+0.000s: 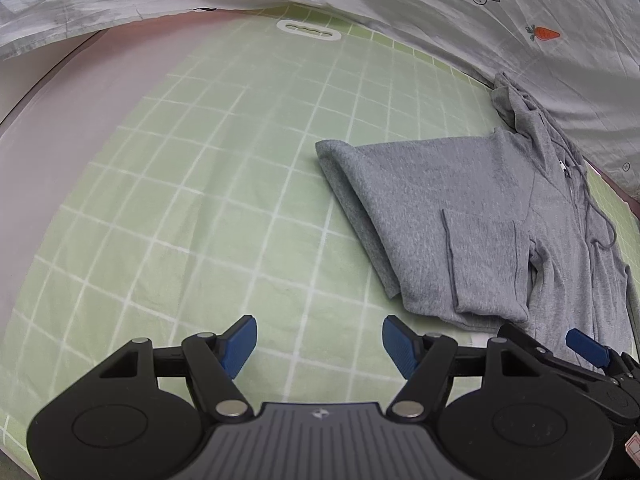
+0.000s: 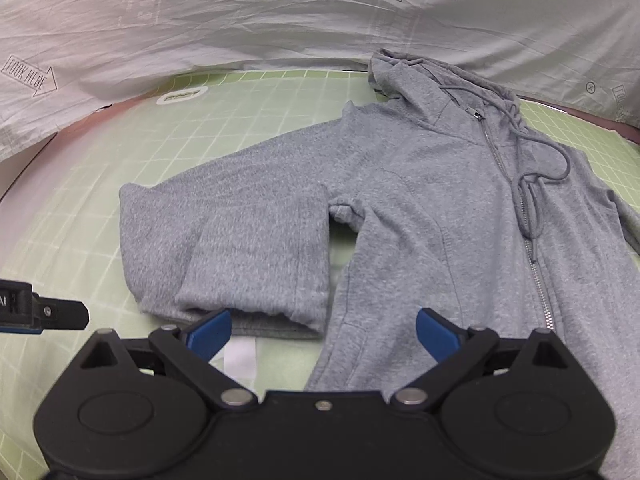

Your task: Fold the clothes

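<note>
Both claws spread, empty. Left claw point(image 1: 319, 346) over bare green checked sheet point(image 1: 200, 200); right claw point(image 2: 323, 334) above grey hoodie point(image 2: 420, 200), just ahead. Risk: folded sleeve point(image 2: 224, 248) springs open if hem snags.

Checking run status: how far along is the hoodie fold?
Done: one sleeve is folded back on itself beside the body of the hoodie. In hand: nothing; left gripper and right gripper are both open and empty, the left over bare mat. Left: the body lies flat, zipped, hood unfolded; the other sleeve is only partly visible.
</note>
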`<state>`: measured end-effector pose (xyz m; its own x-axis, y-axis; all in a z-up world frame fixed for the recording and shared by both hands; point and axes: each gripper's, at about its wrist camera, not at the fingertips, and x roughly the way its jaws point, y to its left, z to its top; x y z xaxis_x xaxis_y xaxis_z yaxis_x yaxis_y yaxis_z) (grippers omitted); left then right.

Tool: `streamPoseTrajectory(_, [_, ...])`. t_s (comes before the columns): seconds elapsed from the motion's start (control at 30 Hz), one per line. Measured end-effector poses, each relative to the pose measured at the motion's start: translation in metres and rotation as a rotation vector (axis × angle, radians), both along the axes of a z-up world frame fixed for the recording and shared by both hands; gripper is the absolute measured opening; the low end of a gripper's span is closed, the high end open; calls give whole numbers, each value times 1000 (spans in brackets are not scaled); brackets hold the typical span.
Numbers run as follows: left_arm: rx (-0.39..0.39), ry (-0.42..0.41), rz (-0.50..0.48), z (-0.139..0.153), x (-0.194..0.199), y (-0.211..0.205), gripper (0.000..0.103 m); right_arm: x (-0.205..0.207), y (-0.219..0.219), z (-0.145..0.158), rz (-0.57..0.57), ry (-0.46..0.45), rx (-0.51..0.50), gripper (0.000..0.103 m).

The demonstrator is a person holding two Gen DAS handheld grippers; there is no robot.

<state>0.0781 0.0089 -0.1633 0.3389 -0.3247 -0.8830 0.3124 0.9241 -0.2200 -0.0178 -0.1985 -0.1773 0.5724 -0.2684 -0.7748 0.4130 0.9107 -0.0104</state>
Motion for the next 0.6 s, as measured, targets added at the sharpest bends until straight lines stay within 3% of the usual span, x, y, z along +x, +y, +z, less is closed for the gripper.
streamPoseTrajectory(0.07, [1,2,-7,-1,0,0,70,2,3,-2,7,13,-40,97])
streamPoseTrajectory(0.2, [8,0,-25,-1,0,-2,70,9,6,-6,24,31,-98,81])
streamPoseTrajectory(0.47, [16,-8,-60,0,3,-11,71,16,14,4,54,6,-218,76])
streamPoseTrajectory(0.6, [20,-3,-75,-1,3,-16,71,20,15,3,83,4,-224,74])
